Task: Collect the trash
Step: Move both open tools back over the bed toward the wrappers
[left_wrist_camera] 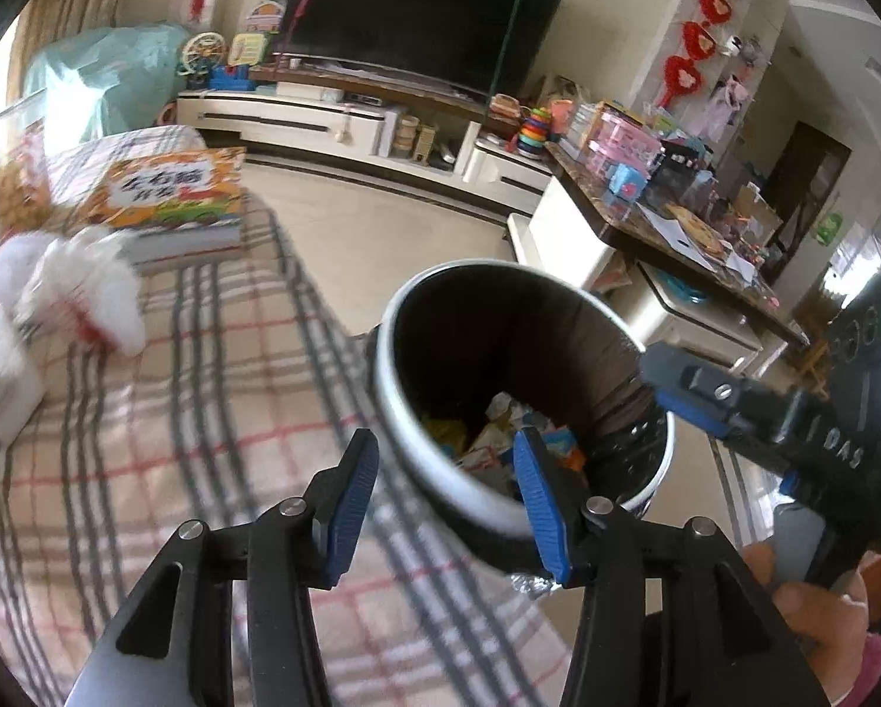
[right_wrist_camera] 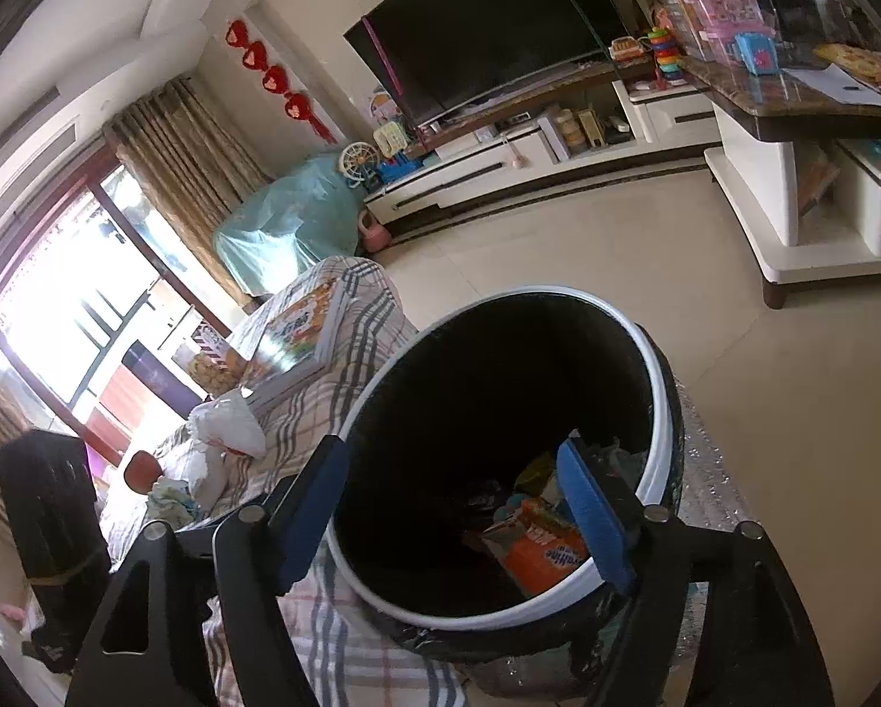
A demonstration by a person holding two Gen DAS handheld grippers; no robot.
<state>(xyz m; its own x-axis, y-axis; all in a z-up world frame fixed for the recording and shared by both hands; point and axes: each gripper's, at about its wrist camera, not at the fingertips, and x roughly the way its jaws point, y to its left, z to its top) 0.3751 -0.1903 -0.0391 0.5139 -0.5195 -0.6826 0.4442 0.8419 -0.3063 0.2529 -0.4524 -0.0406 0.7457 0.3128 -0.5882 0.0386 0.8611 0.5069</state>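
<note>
A black trash bin with a white rim (left_wrist_camera: 391, 406) (right_wrist_camera: 657, 406) stands against the checked sofa edge. Wrappers and packets (left_wrist_camera: 499, 424) lie at its bottom, among them an orange packet (right_wrist_camera: 535, 551). My left gripper (left_wrist_camera: 446, 506) hovers over the near rim, open, with nothing between its blue pads. My right gripper (right_wrist_camera: 452, 521) is open above the bin's mouth and holds nothing. In the left wrist view one of the right gripper's fingers (left_wrist_camera: 696, 392) reaches over the bin's right rim, with a person's hand (left_wrist_camera: 805, 607) behind it.
The sofa wears a checked cover (left_wrist_camera: 205, 412); on it lie a colourful book (left_wrist_camera: 169, 194) (right_wrist_camera: 299, 324) and a crumpled white bag (left_wrist_camera: 75, 294) (right_wrist_camera: 228, 418). A coffee table (left_wrist_camera: 646, 224) (right_wrist_camera: 794, 112) crowded with toys stands to the right. Tiled floor (right_wrist_camera: 558, 235) runs to the TV stand (left_wrist_camera: 299, 118).
</note>
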